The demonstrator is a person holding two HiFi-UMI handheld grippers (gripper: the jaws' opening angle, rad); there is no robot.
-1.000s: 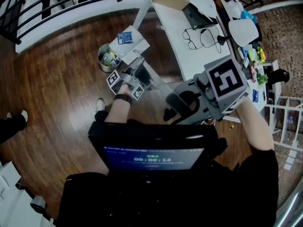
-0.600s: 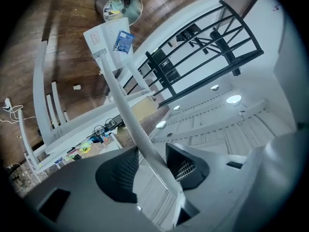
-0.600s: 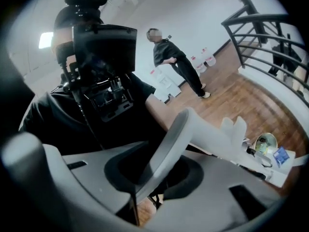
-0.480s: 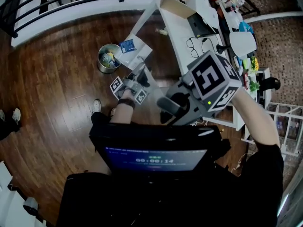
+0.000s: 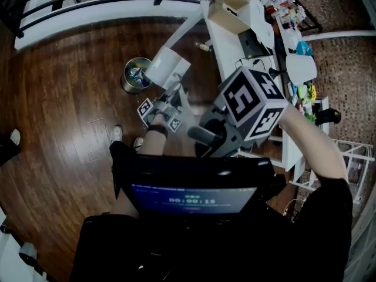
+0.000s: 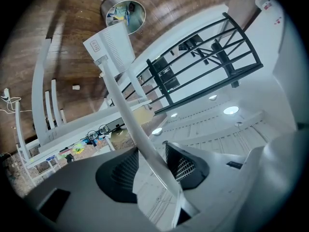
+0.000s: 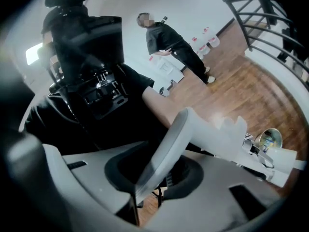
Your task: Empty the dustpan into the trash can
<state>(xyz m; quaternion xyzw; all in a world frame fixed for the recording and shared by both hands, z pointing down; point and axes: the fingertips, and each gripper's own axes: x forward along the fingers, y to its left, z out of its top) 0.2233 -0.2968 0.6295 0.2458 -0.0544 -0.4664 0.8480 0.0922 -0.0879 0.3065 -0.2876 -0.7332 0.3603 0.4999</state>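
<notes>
Above the wooden floor (image 5: pixel 64 110), beside the white counter (image 5: pixel 232 46), the white dustpan (image 5: pixel 167 66) hung tilted just beside the metal trash can (image 5: pixel 134 75). The left gripper (image 6: pixel 152 166) had its jaws clenched on the long handle (image 6: pixel 126 105), and the right gripper (image 7: pixel 154 170) jaws grasped that handle's grey end.

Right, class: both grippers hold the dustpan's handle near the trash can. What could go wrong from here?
1. The dustpan looks to overlap only the trash can's near rim, so waste may spill onto the wood floor.
2. The left gripper and right gripper clamp a thin handle; it could roll, twisting the pan.
</notes>
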